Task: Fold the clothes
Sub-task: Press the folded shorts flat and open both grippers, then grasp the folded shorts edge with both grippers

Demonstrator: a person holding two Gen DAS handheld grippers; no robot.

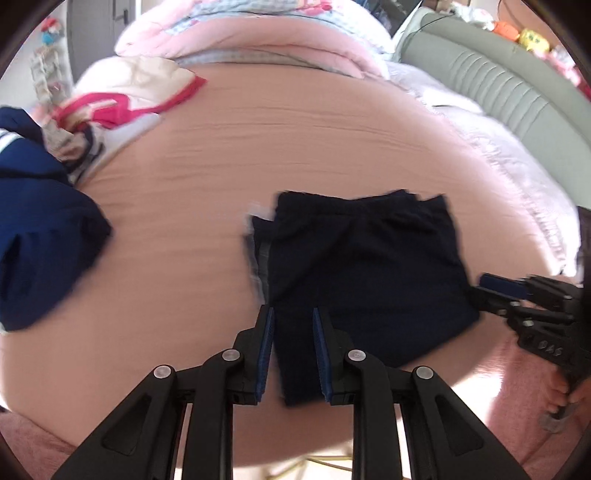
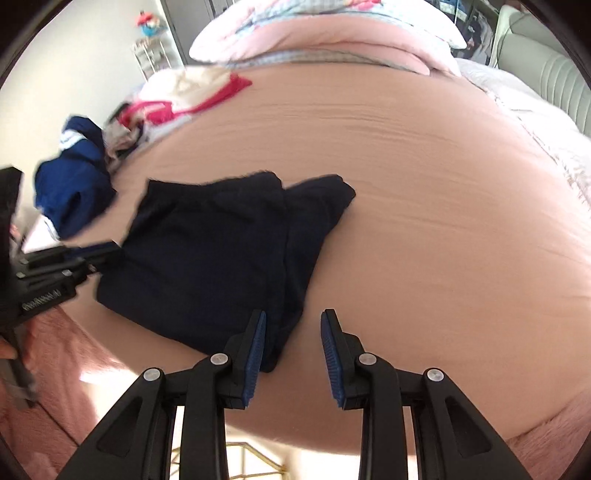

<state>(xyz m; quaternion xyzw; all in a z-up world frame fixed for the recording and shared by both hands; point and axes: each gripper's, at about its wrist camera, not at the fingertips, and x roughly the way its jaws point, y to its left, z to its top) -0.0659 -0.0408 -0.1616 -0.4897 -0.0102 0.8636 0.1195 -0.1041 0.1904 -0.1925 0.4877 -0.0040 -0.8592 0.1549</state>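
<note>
Dark navy garment [image 1: 365, 273], folded into a compact, roughly rectangular packet with layered edges, lies flat on the pink sheet [image 1: 258, 147] near the bed's front edge. In the left wrist view its long axis runs from the near edge away toward the pillows [image 1: 258, 33], the narrower end nearest the camera; grey and white fabric shows along its left side. Left gripper [image 1: 293, 350] has its fingers parted over that near end, holding nothing. Right gripper [image 2: 293, 354] is likewise spread, at the garment's right corner. A blue garment [image 2: 70, 192] lies crumpled well apart at left.
</note>
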